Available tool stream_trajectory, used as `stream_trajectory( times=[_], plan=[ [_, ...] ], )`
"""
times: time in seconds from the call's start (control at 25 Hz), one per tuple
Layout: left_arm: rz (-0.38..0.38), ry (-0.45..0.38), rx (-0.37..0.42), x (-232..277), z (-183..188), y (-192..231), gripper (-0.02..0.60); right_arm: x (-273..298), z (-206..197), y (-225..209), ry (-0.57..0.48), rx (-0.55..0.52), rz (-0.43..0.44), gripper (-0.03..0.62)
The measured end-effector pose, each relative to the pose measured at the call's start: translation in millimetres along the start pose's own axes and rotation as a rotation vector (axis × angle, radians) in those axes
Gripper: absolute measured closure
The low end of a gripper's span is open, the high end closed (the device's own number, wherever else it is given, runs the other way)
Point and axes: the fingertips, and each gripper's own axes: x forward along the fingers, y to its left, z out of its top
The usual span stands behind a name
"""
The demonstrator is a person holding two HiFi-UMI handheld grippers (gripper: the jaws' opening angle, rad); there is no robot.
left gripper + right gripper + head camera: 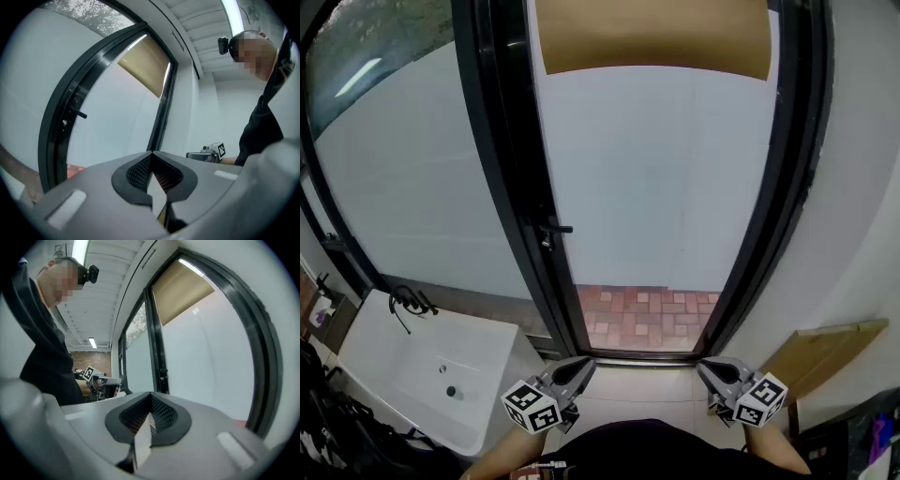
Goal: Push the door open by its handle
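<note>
Left gripper [578, 368] jaws pressed together, nothing between. Right gripper [710, 367] same, closed and empty. Both low, level, close to body, well short of door [666, 187]. Handle [553, 230] ahead, above, slightly left of left gripper, on door's left edge beside black frame [506, 169]. Short lever, long axis horizontal, pointing right across glass. Left gripper nearer, almost in line below; right gripper well off to other side. Handle not yet touched. Likely next: raise left, reach forward, push at lever.

Pale floor [637, 392] runs below me to a dark threshold [642, 355], with red-brick paving [642, 314] beyond it. A white sink [431, 366] stands at left; a wooden board [825, 352] rests at right.
</note>
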Motion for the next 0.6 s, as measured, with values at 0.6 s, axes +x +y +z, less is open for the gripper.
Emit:
stream_trajectory(
  times=[0.6],
  plan=[
    [0.103, -0.006, 0.058, 45, 6, 12, 0.581, -10, 7, -75, 0.0, 0.025, 0.05, 0.594]
  ],
)
